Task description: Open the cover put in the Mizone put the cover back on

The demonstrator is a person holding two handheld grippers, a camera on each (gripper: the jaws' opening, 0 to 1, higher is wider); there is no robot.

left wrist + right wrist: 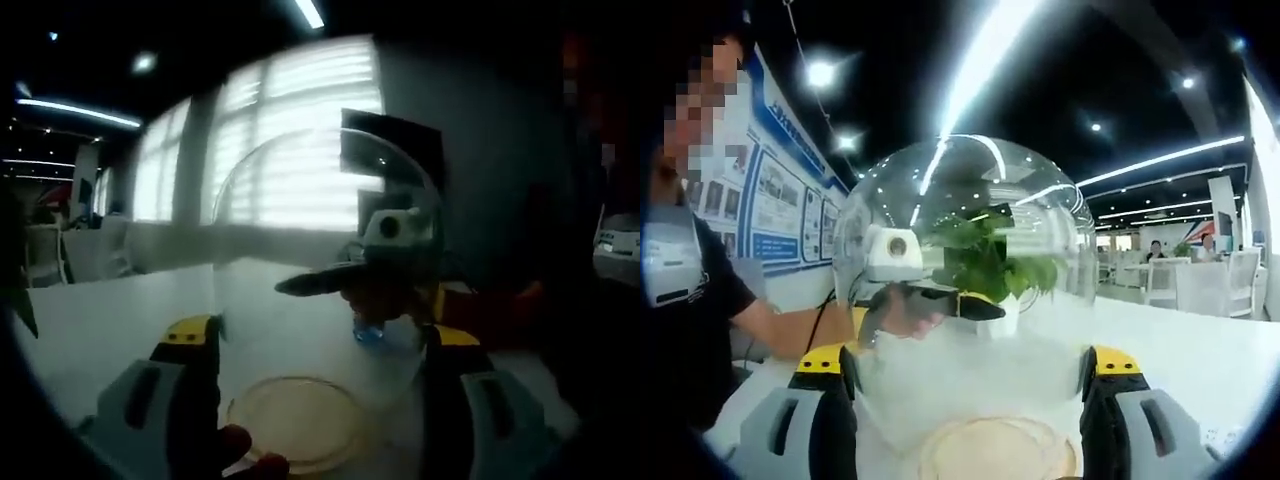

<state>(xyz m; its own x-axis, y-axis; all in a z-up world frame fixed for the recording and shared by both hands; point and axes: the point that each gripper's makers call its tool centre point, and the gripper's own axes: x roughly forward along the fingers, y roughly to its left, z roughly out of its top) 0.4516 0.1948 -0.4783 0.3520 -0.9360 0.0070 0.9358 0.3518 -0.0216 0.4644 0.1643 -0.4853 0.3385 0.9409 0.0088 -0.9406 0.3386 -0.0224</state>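
Holding the clear dome cover [965, 270] mid-frame between both sets of fingers, you're lifted off the wooden base [998, 448] at bottom center. Left gripper [320, 345] and right gripper [965, 375] look spread wide against its sides; keep pressure even, rise straight.

Bright blinds [290, 130] backlight the dim, murky left gripper view, while ceiling strip lights [985, 50] glare on the glass dome [965, 250] in the sharper, fisheye-bent right gripper view.
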